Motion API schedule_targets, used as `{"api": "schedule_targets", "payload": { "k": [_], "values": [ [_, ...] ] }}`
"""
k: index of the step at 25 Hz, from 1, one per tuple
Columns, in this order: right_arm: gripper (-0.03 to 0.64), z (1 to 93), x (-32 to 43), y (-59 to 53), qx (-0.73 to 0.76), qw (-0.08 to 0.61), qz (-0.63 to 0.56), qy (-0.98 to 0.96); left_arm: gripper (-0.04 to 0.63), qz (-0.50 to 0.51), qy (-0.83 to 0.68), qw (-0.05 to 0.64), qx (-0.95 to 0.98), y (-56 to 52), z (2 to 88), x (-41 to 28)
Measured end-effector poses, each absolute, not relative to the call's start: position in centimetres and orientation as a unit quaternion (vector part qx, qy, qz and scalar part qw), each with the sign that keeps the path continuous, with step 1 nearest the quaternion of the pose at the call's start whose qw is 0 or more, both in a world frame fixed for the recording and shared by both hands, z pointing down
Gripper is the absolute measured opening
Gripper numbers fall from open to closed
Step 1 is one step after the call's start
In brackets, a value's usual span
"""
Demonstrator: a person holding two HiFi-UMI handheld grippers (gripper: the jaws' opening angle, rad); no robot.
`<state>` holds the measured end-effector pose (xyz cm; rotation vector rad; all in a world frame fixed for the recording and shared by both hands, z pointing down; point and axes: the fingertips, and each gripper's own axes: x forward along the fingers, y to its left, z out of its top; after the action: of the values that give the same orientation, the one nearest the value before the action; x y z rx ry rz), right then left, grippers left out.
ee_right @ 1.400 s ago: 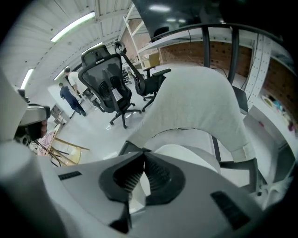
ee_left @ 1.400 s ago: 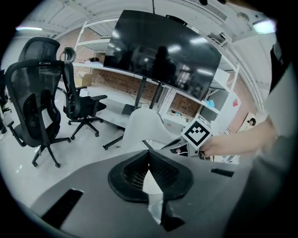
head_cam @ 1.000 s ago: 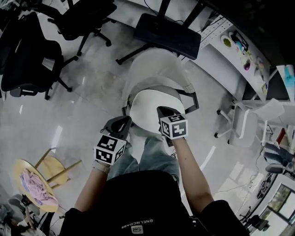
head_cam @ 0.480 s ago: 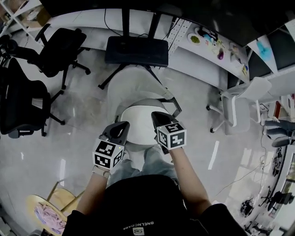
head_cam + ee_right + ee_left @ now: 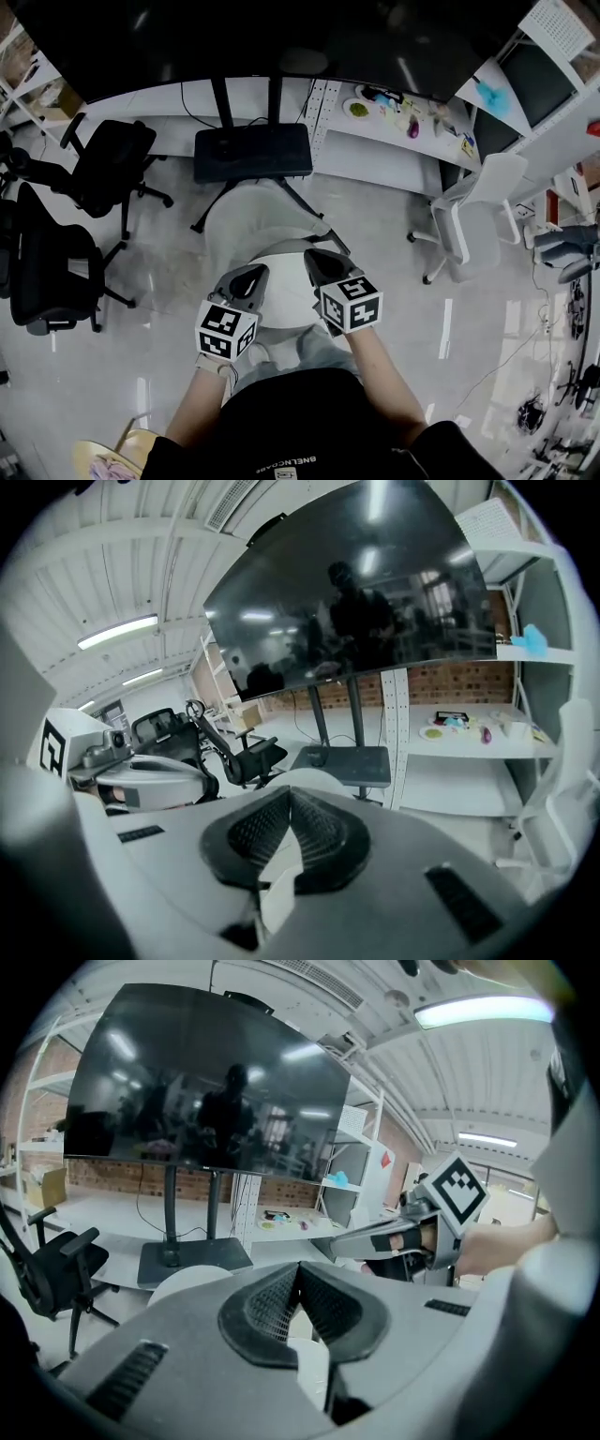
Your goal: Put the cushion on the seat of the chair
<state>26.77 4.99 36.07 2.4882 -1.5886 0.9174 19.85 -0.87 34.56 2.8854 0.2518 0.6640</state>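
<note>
Head view, looking steeply down. The left gripper and the right gripper are held side by side in front of the person's body, each with its marker cube on the near side; between them lies the white cushion, its near edge at the two sets of jaws. The cushion is over the seat of the chair, whose pale shell shows just beyond its far edge; whether it rests on the seat or hangs a little above it cannot be told. Left gripper view: pads brought together at the tips, with white cushion material pinched in the narrow gap below them; right gripper view: the same, jaws closed on a white fold.

Surroundings: far of the chair, the dark base plate of a stand carrying a large dark screen; far right, a white bench with small coloured items on it; right, a white chair; far left, a black office chair, and nearer, a second black chair; near left corner, a wooden stool; glossy grey floor throughout.
</note>
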Motion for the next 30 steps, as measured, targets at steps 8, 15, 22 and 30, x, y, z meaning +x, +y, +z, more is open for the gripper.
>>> {"api": "schedule_targets", "payload": {
  "k": [8, 15, 22, 30],
  "values": [
    [0.011, 29.8, 28.5, 5.5, 0.816, 0.004, 0.239, -0.527, 0.012, 0.195, 0.086, 0.065, 0.975, 0.2, 30.9, 21.9],
    [0.009, 25.0, 28.8, 4.6, 0.814, -0.006, 0.186, -0.551, 0.012, 0.158, 0.077, 0.043, 0.984, -0.3, 26.5, 23.3],
    [0.009, 20.5, 29.5, 3.9, 0.811, -0.013, 0.137, -0.569, 0.012, 0.112, 0.065, 0.023, 0.991, -0.9, 22.2, 24.3],
    [0.009, 17.3, 30.1, 3.1, 0.807, -0.016, 0.099, -0.583, 0.012, 0.078, 0.047, 0.013, 0.996, -2.2, 19.5, 25.0]
  ]
}}
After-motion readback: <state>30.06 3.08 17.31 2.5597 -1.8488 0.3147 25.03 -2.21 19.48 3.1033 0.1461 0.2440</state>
